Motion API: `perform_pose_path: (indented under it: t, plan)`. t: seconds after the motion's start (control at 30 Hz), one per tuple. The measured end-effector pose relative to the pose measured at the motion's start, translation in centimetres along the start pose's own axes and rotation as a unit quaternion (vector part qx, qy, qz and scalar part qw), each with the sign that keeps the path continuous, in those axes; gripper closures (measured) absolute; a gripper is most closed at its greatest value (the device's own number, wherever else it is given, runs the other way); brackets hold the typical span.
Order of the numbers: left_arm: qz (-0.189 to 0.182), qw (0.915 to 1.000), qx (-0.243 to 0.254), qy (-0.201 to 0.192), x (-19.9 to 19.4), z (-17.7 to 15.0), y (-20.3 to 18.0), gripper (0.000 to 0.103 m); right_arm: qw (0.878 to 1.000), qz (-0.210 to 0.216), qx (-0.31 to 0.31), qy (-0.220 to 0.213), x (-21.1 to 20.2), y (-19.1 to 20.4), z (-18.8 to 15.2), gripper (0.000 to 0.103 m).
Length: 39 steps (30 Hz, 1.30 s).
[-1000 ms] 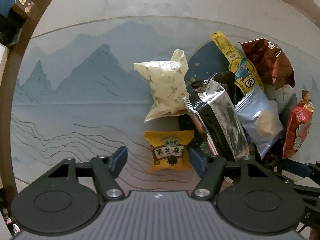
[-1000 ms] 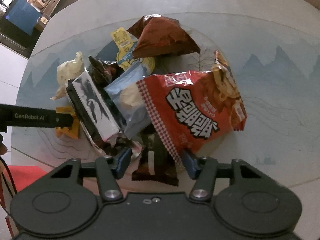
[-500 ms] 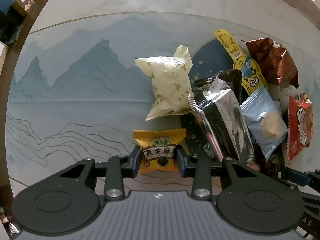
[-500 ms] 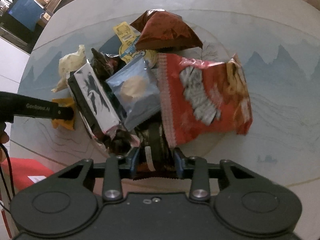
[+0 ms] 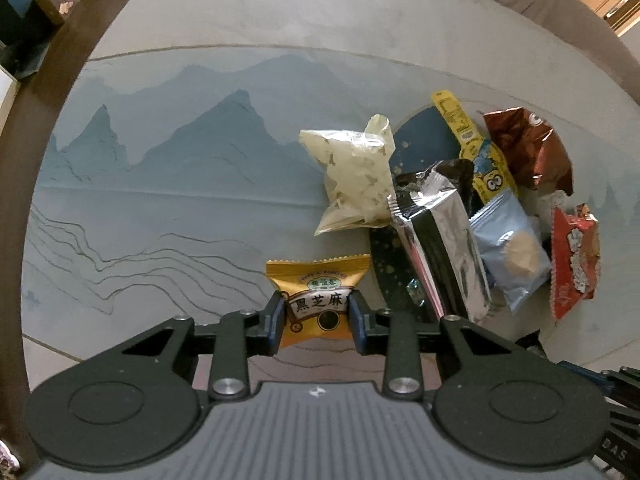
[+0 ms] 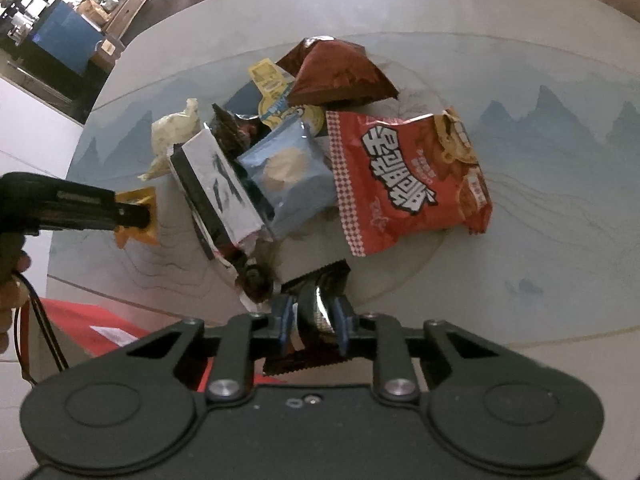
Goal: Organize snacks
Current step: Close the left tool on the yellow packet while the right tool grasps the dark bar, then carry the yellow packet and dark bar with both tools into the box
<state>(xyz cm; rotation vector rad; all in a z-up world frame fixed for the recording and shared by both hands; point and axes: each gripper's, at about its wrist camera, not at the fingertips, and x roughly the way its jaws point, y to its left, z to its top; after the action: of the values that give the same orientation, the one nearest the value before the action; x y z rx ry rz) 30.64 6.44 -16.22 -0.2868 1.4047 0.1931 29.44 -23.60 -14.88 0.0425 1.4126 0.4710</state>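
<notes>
The left claw [image 5: 318,316] is closing, its pads pressing an orange packet [image 5: 318,280] at the pile's left edge on the desk [image 5: 180,200]. The right claw [image 6: 314,316] is clamped on a dark wrapper [image 6: 320,292] at the pile's near edge.

Snack pile [image 6: 304,152] sits mid desk [image 5: 180,152]; sesame packet [image 5: 320,300] lies apart, left of pile; chip bag [image 6: 408,184] on pile's right side.

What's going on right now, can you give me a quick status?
Left hand-held gripper closing on orange snack packet. Right hand-held gripper shut on dark wrapped snack. Snack pile untouched alongside; nothing blocking.
</notes>
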Motion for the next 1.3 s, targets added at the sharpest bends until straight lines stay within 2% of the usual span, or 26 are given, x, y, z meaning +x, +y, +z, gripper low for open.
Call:
perform_pose_path:
  t: [0.27,0.37,0.47,0.5,0.53,0.6,0.63,0.7,0.83,0.93,1.07,1.3]
  plan:
    - [-0.001,0.9999,0.004,-0.013,-2.5,-0.9,0.6,0.071,1.0,0.008,-0.004,0.006,0.7,-0.6,-0.8,0.081]
    - [-0.001,0.9999,0.007,-0.015,-3.0,-1.2,0.7,0.071,1.0,-0.001,-0.015,0.015,1.7,-0.7,-0.9,0.069]
    - [0.001,0.9998,0.012,-0.018,-2.8,-1.2,0.2,0.071,1.0,-0.01,-0.019,0.015,2.4,-0.5,-1.1,0.043]
    - [0.0,0.9997,0.015,-0.019,-2.9,-1.3,0.1,0.071,1.0,-0.018,-0.023,0.009,2.5,-0.4,-1.1,0.029]
    - [0.0,0.9997,0.016,-0.019,-2.9,-1.4,0.1,0.071,0.999,-0.022,-0.029,0.003,2.6,-0.2,-1.1,0.028]
    - [0.0,0.9997,0.017,-0.018,-3.0,-1.4,0.0,0.071,0.999,-0.027,-0.038,0.006,2.9,0.2,-1.0,0.033]
    - [0.001,0.9997,0.018,-0.019,-3.1,-1.4,0.0,0.071,0.999,-0.028,-0.037,0.009,3.1,0.4,-0.9,0.043]
    - [0.002,0.9996,0.021,-0.02,-3.2,-1.4,-0.1,0.071,0.999,-0.024,-0.037,0.02,3.5,0.5,-0.8,0.056]
    - [0.001,0.9994,0.026,-0.021,-3.3,-1.5,-0.2,0.071,0.998,-0.021,-0.045,0.026,4.0,1.1,-0.7,0.071]
    - [0.0,0.9995,0.026,-0.02,-3.4,-1.5,-0.2,0.071,0.998,-0.022,-0.048,0.019,3.8,1.2,-0.8,0.075]
    - [-0.005,0.9995,0.023,-0.023,-3.8,-1.7,0.0,0.071,0.999,-0.024,-0.04,0.0,2.7,0.7,-0.7,0.076]
    - [-0.022,0.9984,0.023,-0.047,-6.7,-2.7,0.4,0.071,0.999,-0.007,-0.011,-0.047,-2.0,-0.5,-0.6,0.076]
